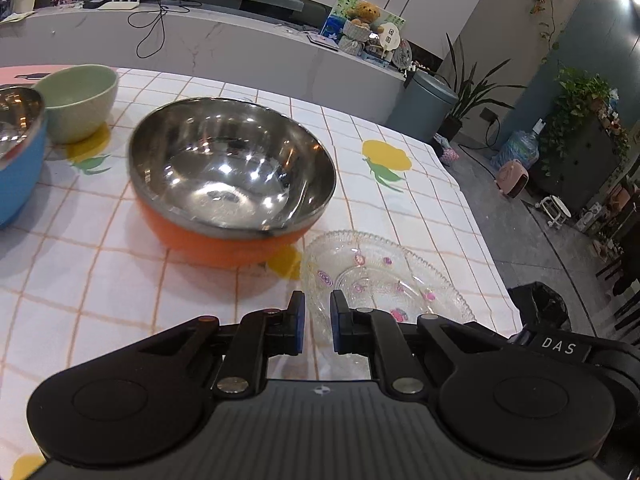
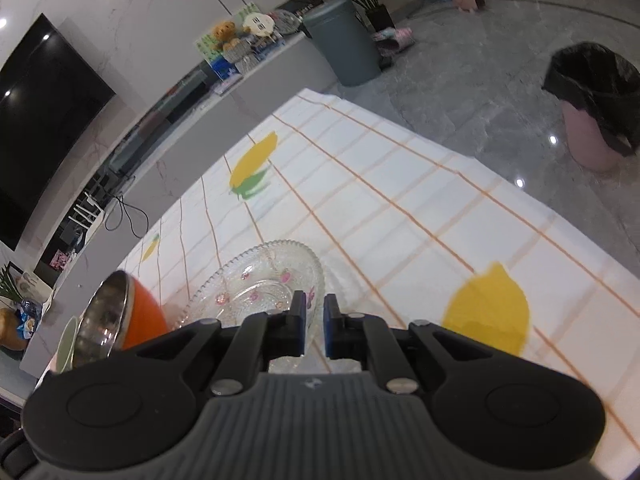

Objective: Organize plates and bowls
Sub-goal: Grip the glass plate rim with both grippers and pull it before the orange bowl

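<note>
A clear glass bowl with pink flower marks point(image 1: 380, 280) sits on the checked tablecloth near the table's right edge. My left gripper point(image 1: 318, 312) has its jaws narrowly apart around the bowl's near-left rim. My right gripper point(image 2: 315, 312) also has its jaws narrowly apart around the rim of the same glass bowl point(image 2: 260, 280). An orange bowl with a steel inside point(image 1: 232, 176) stands just behind the glass bowl; it also shows in the right wrist view point(image 2: 136, 312). A pale green bowl point(image 1: 80, 100) and a blue steel-lined bowl point(image 1: 16, 152) stand at the left.
The tablecloth point(image 2: 400, 208) has yellow lemon prints. The table's right edge point(image 1: 480, 216) drops to a grey floor. A black-lined pink bin point(image 2: 596, 104) stands on the floor by that edge. A marble counter point(image 1: 200, 40) runs behind the table.
</note>
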